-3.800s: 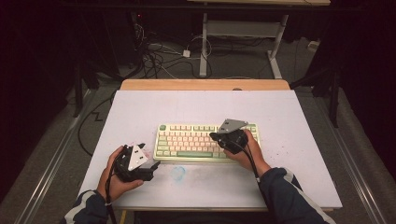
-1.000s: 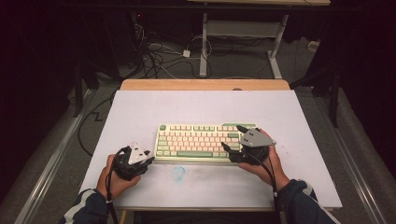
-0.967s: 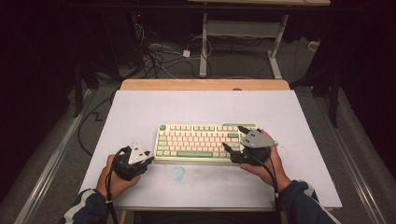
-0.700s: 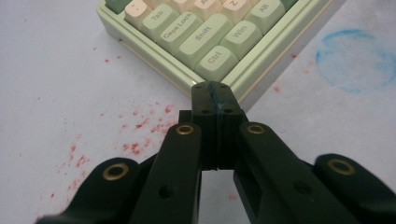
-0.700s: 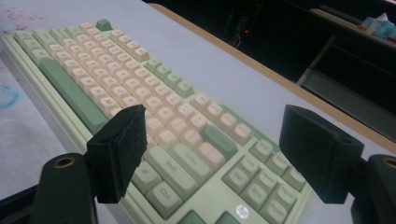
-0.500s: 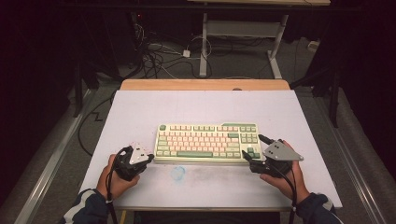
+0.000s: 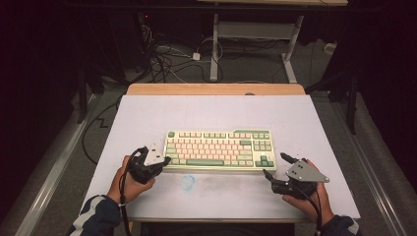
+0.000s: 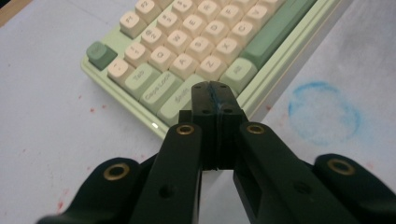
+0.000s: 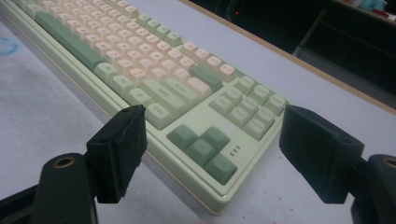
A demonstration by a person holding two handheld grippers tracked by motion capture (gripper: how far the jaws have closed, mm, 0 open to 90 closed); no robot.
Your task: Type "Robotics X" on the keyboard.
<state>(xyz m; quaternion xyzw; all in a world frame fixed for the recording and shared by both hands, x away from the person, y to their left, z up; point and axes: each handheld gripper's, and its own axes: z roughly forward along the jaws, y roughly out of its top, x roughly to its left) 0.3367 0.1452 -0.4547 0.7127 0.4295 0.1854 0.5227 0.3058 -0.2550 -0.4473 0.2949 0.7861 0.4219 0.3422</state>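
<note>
Here keyboard [image 7: 219, 150] flat, long axis left-right across table [image 7: 216, 110], keys up

Keyboard [image 7: 219, 149] blocks mid-table [image 7: 211, 110] — far half open.

Keyboard [image 7: 219, 150] on table [image 7: 216, 110] — centred

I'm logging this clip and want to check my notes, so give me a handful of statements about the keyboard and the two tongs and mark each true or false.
1. The left tongs are shut, tips over the keyboard's near left corner. True.
2. The right tongs are clamped on the keyboard's right end. False: they are open, jaws apart either side of its near right corner, with no contact visible.
3. A faint blue ring mark sits on the table in front of the keyboard. True.
4. The keyboard is black. False: it is pale green with cream keys.
</note>
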